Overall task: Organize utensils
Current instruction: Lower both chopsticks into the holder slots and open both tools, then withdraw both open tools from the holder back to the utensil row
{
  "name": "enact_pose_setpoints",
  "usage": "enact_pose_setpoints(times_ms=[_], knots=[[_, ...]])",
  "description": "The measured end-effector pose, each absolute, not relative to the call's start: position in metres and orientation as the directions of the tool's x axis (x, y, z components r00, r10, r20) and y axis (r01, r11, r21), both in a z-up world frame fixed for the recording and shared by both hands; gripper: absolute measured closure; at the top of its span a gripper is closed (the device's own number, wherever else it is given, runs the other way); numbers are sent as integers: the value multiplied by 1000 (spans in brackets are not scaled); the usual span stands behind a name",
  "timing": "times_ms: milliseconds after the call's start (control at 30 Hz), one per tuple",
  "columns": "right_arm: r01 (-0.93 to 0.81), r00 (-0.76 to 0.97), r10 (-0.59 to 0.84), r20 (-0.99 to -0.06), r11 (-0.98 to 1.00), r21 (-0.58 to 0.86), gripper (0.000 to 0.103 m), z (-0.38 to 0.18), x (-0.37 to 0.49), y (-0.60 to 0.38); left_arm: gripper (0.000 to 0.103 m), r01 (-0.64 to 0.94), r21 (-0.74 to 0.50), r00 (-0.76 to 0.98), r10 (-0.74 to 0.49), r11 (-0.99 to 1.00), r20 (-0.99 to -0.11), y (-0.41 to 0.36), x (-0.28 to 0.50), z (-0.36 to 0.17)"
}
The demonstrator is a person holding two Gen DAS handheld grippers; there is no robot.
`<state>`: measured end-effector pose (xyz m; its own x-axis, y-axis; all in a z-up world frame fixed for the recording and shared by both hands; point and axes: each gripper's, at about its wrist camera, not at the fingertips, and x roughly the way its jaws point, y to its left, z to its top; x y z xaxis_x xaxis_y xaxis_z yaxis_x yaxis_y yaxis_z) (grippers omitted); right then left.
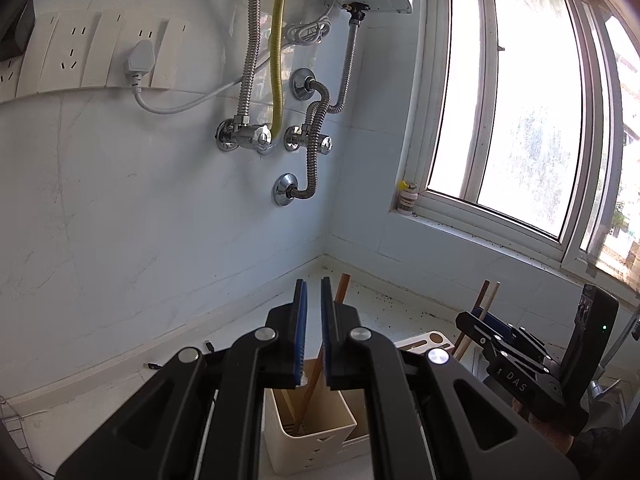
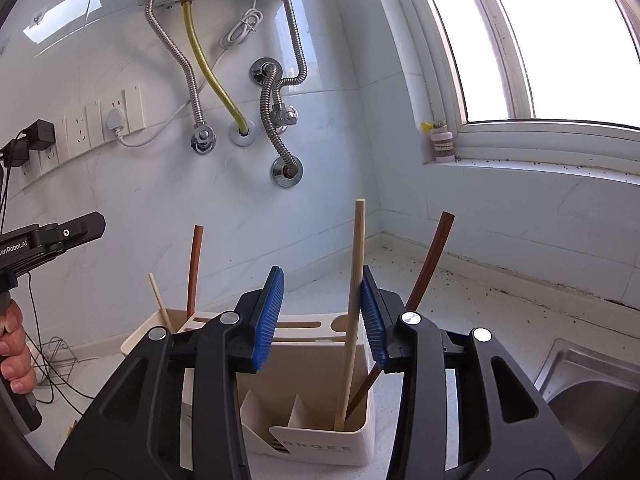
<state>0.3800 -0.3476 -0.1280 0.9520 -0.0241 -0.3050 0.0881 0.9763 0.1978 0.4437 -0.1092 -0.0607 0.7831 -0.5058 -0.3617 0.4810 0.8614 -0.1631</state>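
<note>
Blue-padded right tongs [image 2: 322,312] stand open around a pale chopstick [image 2: 352,312] in the holder [image 2: 320,446], left tongs [image 1: 314,332] shut, empty; withdrawing carelessly could tip it.

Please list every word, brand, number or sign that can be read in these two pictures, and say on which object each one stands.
"DAS": on the side of the right gripper, seen from the left wrist camera.
"enRobot.AI": on the body of the left gripper, seen from the right wrist camera; the first letters are cut off by the picture edge.
Embossed letters on the front of the cream utensil holder: too faint and distorted to read surely.
Label of the small bottle on the windowsill: too small to read.
</note>
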Motion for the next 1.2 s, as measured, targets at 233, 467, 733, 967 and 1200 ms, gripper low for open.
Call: enact_pose_setpoints(times_ms=[233, 467, 733, 967, 1200], knots=[[93, 961, -40, -275, 979, 184, 66, -112, 372, -349, 86, 465, -157, 807, -490, 871, -329, -95, 430, -48], [153, 975, -133, -180, 983, 99, 66, -84, 350, -339, 72, 421, -157, 848, -449, 893, -281, -66, 406, -32], [28, 983, -12, -181, 996, 86, 62, -71, 335, -296, 67, 327, -192, 882, -372, 925, -290, -15, 373, -26], [-94, 965, 122, -232, 987, 129, 62, -87, 327, -240, 60, 236, -202, 899, -293, 951, -326, 33, 339, -26], [-195, 931, 234, -280, 968, 159, 62, -104, 317, -188, 59, 148, -176, 903, -206, 973, -376, 76, 306, -34]])
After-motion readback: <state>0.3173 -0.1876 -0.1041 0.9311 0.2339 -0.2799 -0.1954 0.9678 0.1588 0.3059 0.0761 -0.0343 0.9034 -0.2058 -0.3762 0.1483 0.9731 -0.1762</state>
